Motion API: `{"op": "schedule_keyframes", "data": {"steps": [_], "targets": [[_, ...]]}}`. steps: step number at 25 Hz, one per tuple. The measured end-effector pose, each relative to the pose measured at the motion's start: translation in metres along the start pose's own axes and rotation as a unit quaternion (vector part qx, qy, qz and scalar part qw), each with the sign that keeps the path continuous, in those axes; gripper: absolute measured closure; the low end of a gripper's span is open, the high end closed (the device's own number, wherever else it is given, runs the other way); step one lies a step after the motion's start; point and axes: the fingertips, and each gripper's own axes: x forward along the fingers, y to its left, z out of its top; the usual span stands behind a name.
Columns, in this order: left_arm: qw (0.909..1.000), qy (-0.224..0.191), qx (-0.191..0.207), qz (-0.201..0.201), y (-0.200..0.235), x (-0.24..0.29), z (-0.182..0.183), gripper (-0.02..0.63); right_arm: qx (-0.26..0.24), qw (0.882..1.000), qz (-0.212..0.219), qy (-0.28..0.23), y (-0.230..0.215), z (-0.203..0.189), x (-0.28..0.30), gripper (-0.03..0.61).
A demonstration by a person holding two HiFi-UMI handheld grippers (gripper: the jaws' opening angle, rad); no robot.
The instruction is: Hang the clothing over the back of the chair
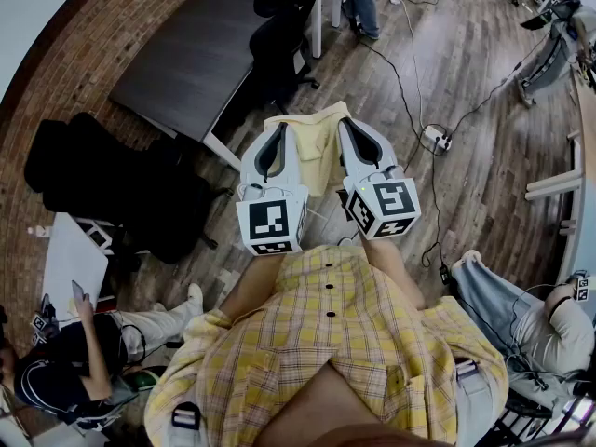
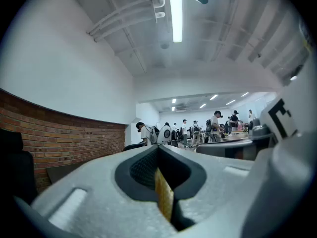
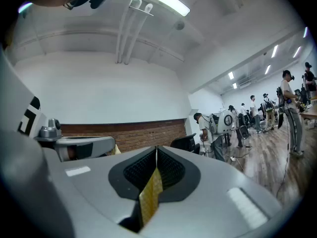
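A pale yellow garment [image 1: 315,149] hangs between my two grippers, held up in front of the person's chest in the head view. My left gripper [image 1: 276,130] is shut on one edge of it; a strip of the yellow fabric [image 2: 164,198] shows pinched between its jaws. My right gripper [image 1: 347,125] is shut on the other edge, with yellow fabric [image 3: 150,198] clamped in its jaws too. Both grippers point upward and forward, side by side. A black office chair [image 1: 280,43] stands ahead of them beside a dark table [image 1: 182,63].
Cables and a power strip [image 1: 436,139] lie on the wooden floor to the right. Black chairs [image 1: 102,170] cluster at the left near a white table [image 1: 63,261]. One person sits at lower left [image 1: 84,343], another at lower right [image 1: 521,317]. Someone stands far ahead [image 1: 363,3].
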Motion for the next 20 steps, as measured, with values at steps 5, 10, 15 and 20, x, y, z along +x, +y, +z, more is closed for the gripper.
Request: {"op": "schedule_keyframes", "data": {"steps": [5,10,15,20], "targets": [[1.0000,-0.004,-0.002,0.003,-0.002,-0.009,0.001,0.614,-0.011,1.000,0.005,-0.010,0.006,0.005,-0.004,0.565],[0.9999,-0.002,-0.002,0.010,-0.004,-0.011,-0.001,0.614,-0.016,1.000,0.014,-0.012,0.004,0.008,-0.005,0.566],[0.9999,0.004,0.001,0.016,-0.016,-0.003,-0.004,0.614,0.005,1.000,0.025,-0.017,-0.012,0.008,-0.005,0.566],[0.9998,0.002,0.005,0.020,-0.035,0.008,-0.003,0.614,0.002,0.999,0.036,-0.020,-0.028,0.012,-0.009,0.566]]}}
